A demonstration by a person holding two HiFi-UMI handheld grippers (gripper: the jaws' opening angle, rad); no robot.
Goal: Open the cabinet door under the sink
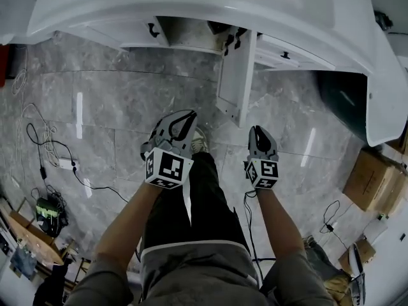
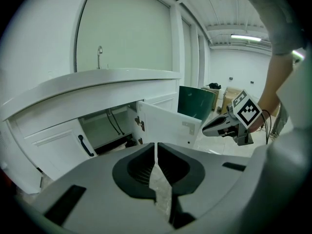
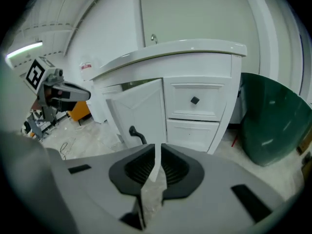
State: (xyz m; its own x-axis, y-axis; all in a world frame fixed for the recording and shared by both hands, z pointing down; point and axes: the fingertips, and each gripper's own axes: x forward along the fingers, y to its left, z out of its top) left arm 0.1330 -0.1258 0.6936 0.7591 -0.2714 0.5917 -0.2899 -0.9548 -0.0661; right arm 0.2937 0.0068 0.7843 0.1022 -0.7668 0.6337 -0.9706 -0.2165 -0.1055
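Observation:
The white sink vanity [image 1: 210, 8] runs across the top of the head view. Its right cabinet door [image 1: 236, 75] stands swung out toward me, with pipes [image 2: 114, 123] showing in the opening behind it. The door [image 3: 139, 111] carries a black handle [image 3: 136, 134]. The left cabinet door [image 2: 58, 143] stays closed. My left gripper [image 1: 182, 121] hangs shut and empty above the floor, left of the open door's edge. My right gripper [image 1: 260, 134] is shut and empty just below the door's free edge, touching nothing.
Two drawers [image 3: 195, 101] sit right of the open door. A dark green bin [image 1: 341, 97] stands beside the vanity at the right. Cardboard boxes [image 1: 373, 180] lie at the far right, and cables with a power strip [image 1: 64, 164] trail on the marble floor at left.

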